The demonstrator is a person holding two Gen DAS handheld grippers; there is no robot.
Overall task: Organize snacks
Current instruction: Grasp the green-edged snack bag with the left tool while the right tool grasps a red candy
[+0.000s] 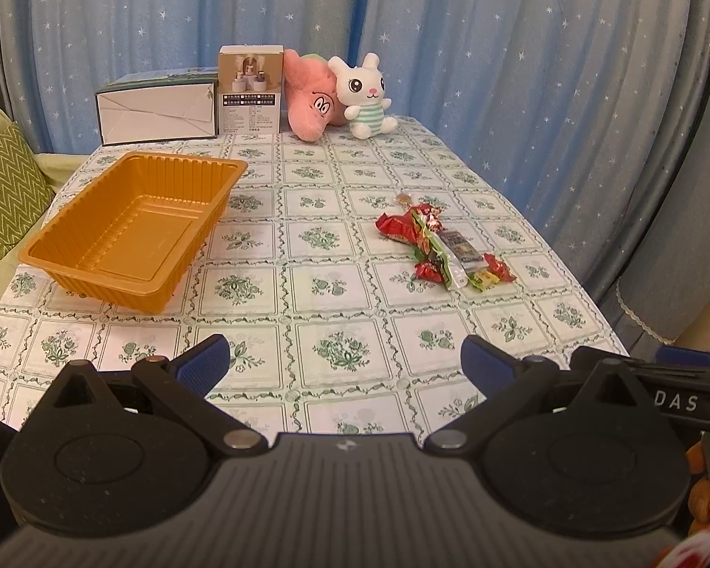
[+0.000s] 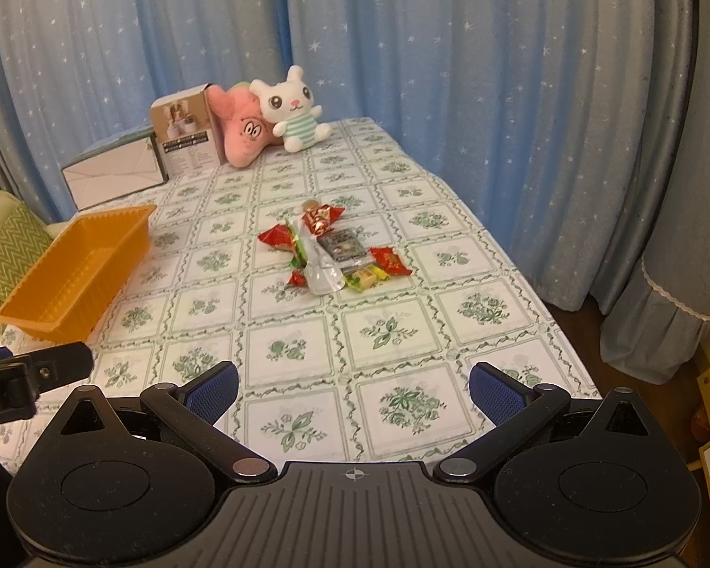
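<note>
Cushion [image 1: 4, 189]: green zigzag, off the table's left edge on a pale seat; no part in the job.
Tray [image 1: 132, 227]: orange ribbed plastic, empty, on the left of the tablecloth [image 1: 307, 236]; likely set there as the bin for the snacks, well apart from them.
Boxes [image 1: 158, 111]: white carton and a taller brown one at the far edge, pushed back out of the working area.
Plush toys [image 1: 362, 94]: pink one leaning against the white rabbit, far edge, just right of the boxes.
Snacks [image 2: 331, 248]: small heap of red, green and yellow wrappers plus a clear packet, lying loose right of centre; overlapping, so probably to be picked one at a time.
Left gripper [image 1: 343, 359]: low over the near edge, blue pads spread wide, nothing between them, touching nothing.
Right gripper [image 2: 352, 386]: beside the left one, aimed toward the heap, pads equally wide apart, empty.
Stage: seemingly the start; nothing in the tray yet.
</note>
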